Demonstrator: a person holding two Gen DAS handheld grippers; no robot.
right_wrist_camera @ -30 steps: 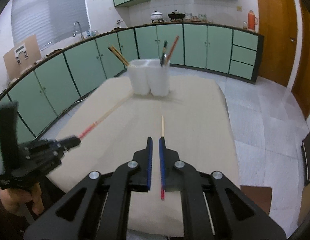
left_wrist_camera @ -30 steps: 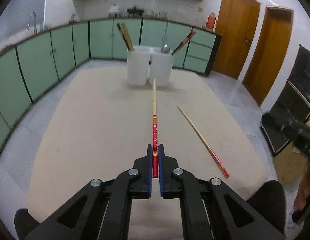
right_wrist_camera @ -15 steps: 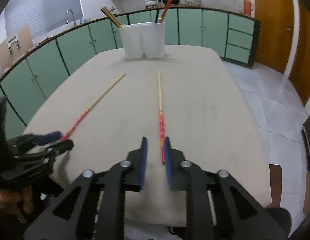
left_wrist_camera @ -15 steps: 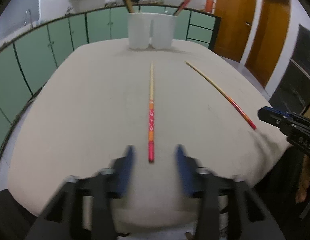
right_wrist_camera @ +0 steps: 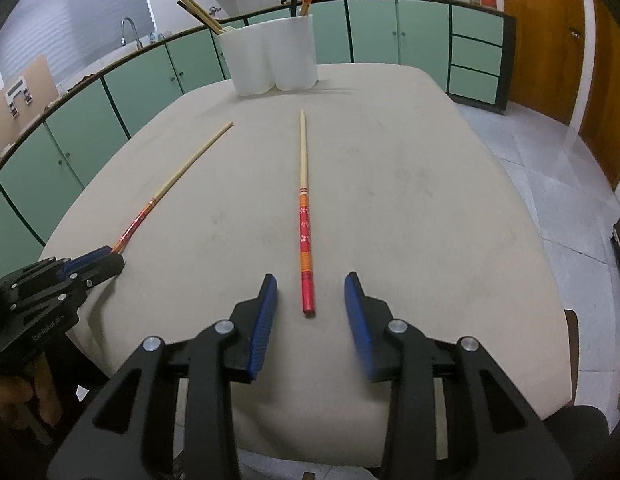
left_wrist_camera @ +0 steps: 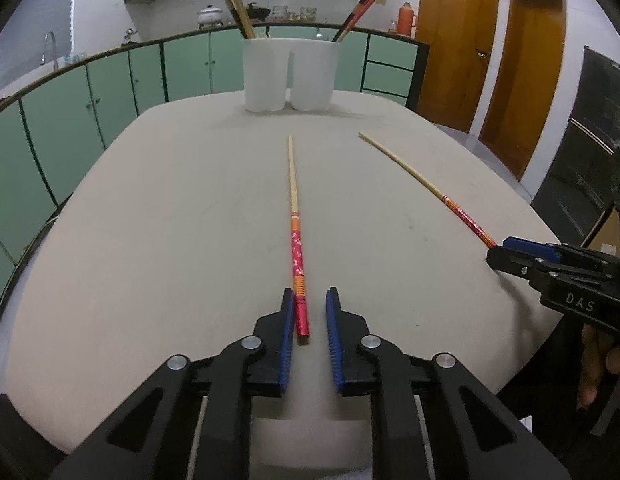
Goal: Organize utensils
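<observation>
Straddling chopstick (left_wrist_camera: 296, 236) | left claw (left_wrist_camera: 309, 304) level, apart | right claw (right_wrist_camera: 310, 290) low, wide apart

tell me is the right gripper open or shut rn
Open. The right gripper has a wide gap between its blue pads, and the chopstick lies flat on the table between them, ungripped.

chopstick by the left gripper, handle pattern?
Chopstick: red with white flowers between orange striped bands, plain wood tip. Clearest in left wrist view.

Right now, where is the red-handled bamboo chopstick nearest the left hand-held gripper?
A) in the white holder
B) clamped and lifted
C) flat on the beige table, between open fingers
C: the red-handled bamboo chopstick lies on the beige table with the left hand-held gripper open around its end.
</observation>
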